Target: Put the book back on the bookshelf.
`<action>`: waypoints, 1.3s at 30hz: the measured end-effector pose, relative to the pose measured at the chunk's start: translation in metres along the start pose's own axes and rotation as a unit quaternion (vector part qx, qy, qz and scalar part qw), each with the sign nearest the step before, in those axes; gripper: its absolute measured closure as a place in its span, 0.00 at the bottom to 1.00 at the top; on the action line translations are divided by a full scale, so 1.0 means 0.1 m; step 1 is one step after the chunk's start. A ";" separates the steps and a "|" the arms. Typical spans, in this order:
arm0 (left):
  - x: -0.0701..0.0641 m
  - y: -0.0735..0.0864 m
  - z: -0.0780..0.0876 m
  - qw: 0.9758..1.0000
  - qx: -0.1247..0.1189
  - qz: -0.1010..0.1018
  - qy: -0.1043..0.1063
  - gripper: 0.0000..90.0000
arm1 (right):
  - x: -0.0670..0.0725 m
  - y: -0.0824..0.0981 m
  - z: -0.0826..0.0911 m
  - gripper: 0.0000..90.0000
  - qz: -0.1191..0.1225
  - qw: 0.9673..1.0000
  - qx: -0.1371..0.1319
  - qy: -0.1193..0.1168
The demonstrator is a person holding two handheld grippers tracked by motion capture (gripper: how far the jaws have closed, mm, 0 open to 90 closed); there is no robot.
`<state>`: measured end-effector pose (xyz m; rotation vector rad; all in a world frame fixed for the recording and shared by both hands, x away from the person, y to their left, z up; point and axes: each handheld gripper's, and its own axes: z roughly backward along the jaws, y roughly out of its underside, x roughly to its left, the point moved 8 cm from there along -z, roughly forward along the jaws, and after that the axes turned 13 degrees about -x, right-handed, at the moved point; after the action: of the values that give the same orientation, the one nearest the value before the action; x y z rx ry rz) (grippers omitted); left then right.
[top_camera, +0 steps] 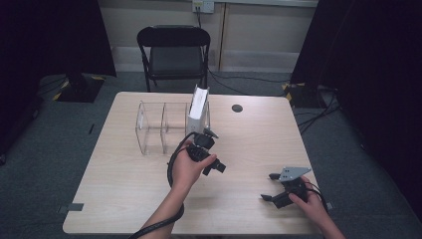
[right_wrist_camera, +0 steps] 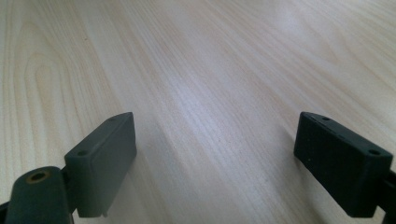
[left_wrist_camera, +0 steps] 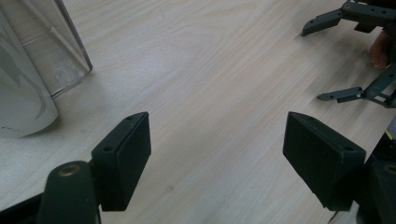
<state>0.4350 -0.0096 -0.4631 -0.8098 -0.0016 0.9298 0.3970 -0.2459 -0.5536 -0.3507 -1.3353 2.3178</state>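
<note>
Item: our left gripper (top_camera: 215, 149), jaws spread apart with only bare wood between the pads (left_wrist_camera: 127, 158); nothing grasped. It hangs over the middle of the table (top_camera: 124, 179), just in front of the organiser.

Item: our right gripper (top_camera: 271, 186), jaws likewise released and empty, pads (right_wrist_camera: 105, 161) over bare tabletop. It sits near the front right corner, well apart from the left one.

Item: white box (top_camera: 198, 107). Flat, slim, white with grey sides, corners rounded where the left gripper view catches it (left_wrist_camera: 21, 100). It stands in the rightmost compartment of the organiser, just beyond the left jaws and to their left in that view, not touching them. Long axis roughly upright, tilted slightly, top end poking above the rim and leaning toward the far side.

Item: clear plastic organiser (top_camera: 149, 124), three compartments in a row, left and middle ones see-through to the table.

Item: black folding chair (top_camera: 174, 50) beyond the far edge.
</note>
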 end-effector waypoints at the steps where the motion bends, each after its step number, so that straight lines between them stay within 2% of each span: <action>1: 0.00 0.00 -0.01 1.000 0.001 0.001 0.001 0.26 | 0.00 0.00 0.00 0.14 0.000 1.000 0.000 0.000; 16: -0.05 0.06 -0.13 1.000 0.006 -0.008 0.007 0.26 | 0.00 0.00 0.00 0.14 0.000 1.000 0.000 -0.001; 39: -0.11 0.18 -0.36 1.000 0.018 -0.008 0.018 0.26 | 0.01 0.00 0.00 0.14 0.002 1.000 0.000 -0.002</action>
<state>0.4271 -0.0338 -0.4959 -0.7926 0.0394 0.8986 0.3964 -0.2455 -0.5535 -0.3480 -1.3384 2.3231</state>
